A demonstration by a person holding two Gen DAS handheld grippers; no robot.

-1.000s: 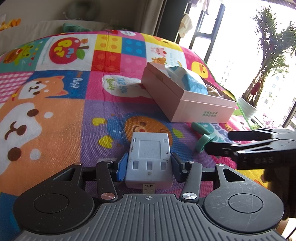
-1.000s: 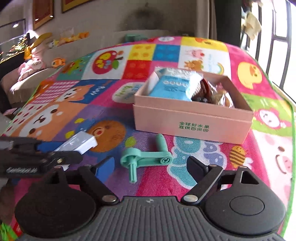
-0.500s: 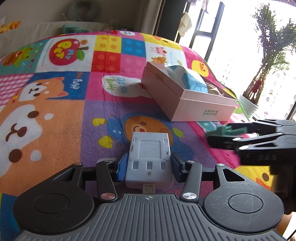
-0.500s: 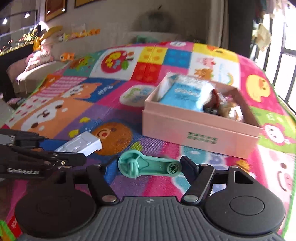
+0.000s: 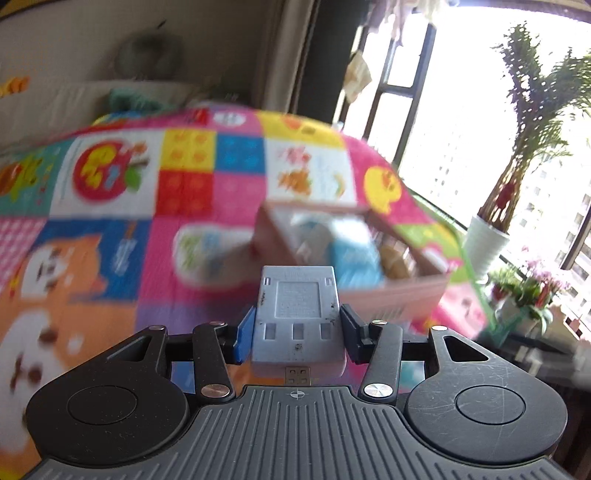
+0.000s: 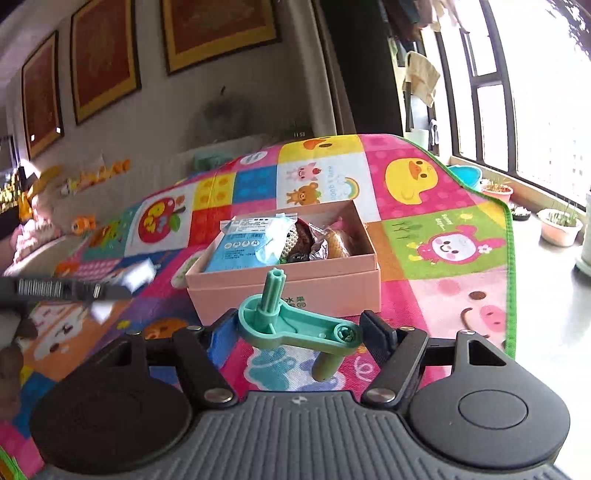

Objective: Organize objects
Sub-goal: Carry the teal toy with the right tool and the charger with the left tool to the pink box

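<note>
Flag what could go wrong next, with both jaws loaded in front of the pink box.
1. The pink cardboard box already holds a blue packet and wrapped snacks; added items may perch on top and spill.
2. The green plastic crank handle is gripped only at its ends, pegs protruding; it could twist free.
3. The grey rectangular plastic block pokes well past the jaws and may clip the box wall.

Grey battery packs: one [image 5: 297, 317], between the left tongs' fingers.
Green cranks: one [image 6: 295, 325], between the right tongs' fingers.
Pink boxes: one [image 6: 332, 288], open, just beyond the right tongs.
Blue packets: one [image 6: 251, 243], in the box's left part.
Brown wrapped items beside it: two or three, hard to separate.
Framed pictures: three [image 6: 218, 29], on the wall far beyond the tongs.
Play mats: one [image 6: 443, 206].
</note>
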